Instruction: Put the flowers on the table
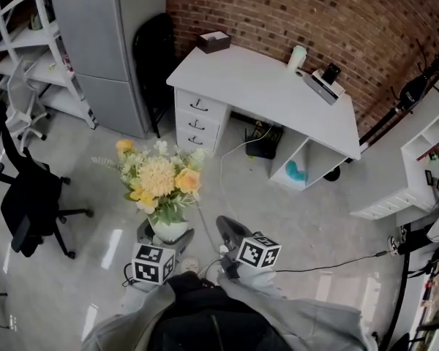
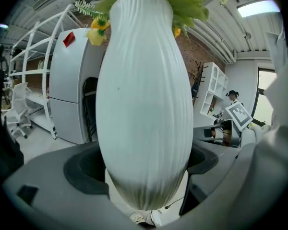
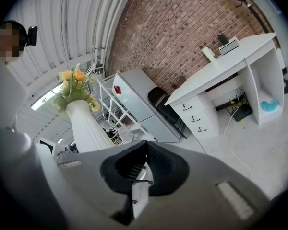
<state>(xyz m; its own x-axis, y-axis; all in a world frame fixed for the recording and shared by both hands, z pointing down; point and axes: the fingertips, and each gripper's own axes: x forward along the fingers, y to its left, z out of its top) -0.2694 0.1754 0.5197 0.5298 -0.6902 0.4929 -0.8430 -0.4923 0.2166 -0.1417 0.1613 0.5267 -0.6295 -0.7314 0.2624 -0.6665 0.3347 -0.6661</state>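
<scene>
Grey sleeves (image 1: 124, 320) of mine fill the bottom of the head view, with both marker cubes just above them. On my left, the left gripper (image 2: 143, 164) has its jaws spread wide around the belly of the white ribbed vase (image 2: 144, 104). A dark pad presses on each side, so it carries the vase upright over the pale floor (image 1: 102, 159). The flowers (image 1: 161, 178), cream, yellow and orange with green leaves, stand out of the vase mouth, in the air ahead of me and not on any surface. Just to the right, the right gripper (image 3: 145, 150) has its jaws brought together at the tips, and nothing sits between them. It points level toward the room, beside the vase but apart from it.

Across the room from the left, a black office chair (image 1: 29, 203) stands on the floor. Behind it is white shelving (image 1: 22, 50), then a tall grey cabinet (image 1: 106, 42), then a black chair (image 1: 154, 57) against the brick wall (image 1: 293, 13). Right of that is the white table (image 1: 278, 93), well apart from the flowers. Three drawers (image 1: 197, 119) are at its left end and open compartments at its right, one holding a teal object (image 1: 296, 170). On its top sit a brown box (image 1: 214, 42), a pale cup (image 1: 298, 57) and a small device (image 1: 324, 82). A white cable (image 1: 223, 174) runs over the floor from under the table toward me.
</scene>
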